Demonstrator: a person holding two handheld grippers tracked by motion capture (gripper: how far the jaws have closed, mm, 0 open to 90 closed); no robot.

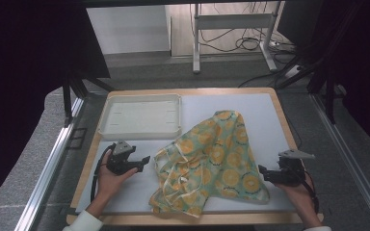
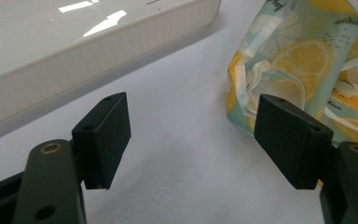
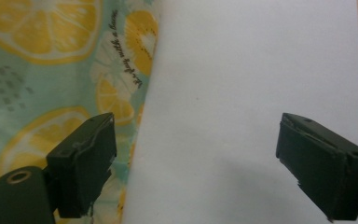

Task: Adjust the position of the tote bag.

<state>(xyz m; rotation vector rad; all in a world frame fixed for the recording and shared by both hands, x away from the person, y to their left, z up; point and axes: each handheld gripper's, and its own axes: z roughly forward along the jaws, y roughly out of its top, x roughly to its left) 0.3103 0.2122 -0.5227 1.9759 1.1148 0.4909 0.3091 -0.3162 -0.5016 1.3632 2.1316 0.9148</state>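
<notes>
On the white mat that covers the worktop [image 1: 270, 103], a crumpled lemon-print cloth [image 1: 217, 159] lies loose and rumpled, its pale trim strips tangled along the left edge, spread between the two hand-held grippers and reaching almost to the near edge. It seems to lie there as the thing to be worked on, with one gripper stationed at each side so that the fabric can be taken from both ends at once. The left hand-held gripper [image 1: 144, 161] rests low on the mat just beside the cloth's left edge, the person's left hand [image 1: 110, 179] wrapped around its body and its jaws pointing rightward toward the fabric; in the left gripper view the jaws stand spread wide with only bare mat between them, the cloth's folded trim [image 2: 261, 79] just beyond the right jaw. The right hand-held gripper [image 1: 262, 173] mirrors it, held level and aimed leftward at the cloth's right border; in the right gripper view its jaws are likewise spread and pinch nothing, the fabric edge [image 3: 135, 93] running up past the left jaw. An empty white tray [image 1: 139, 131] sits at the far left of the mat, apart from the cloth, probably waiting to receive it.
</notes>
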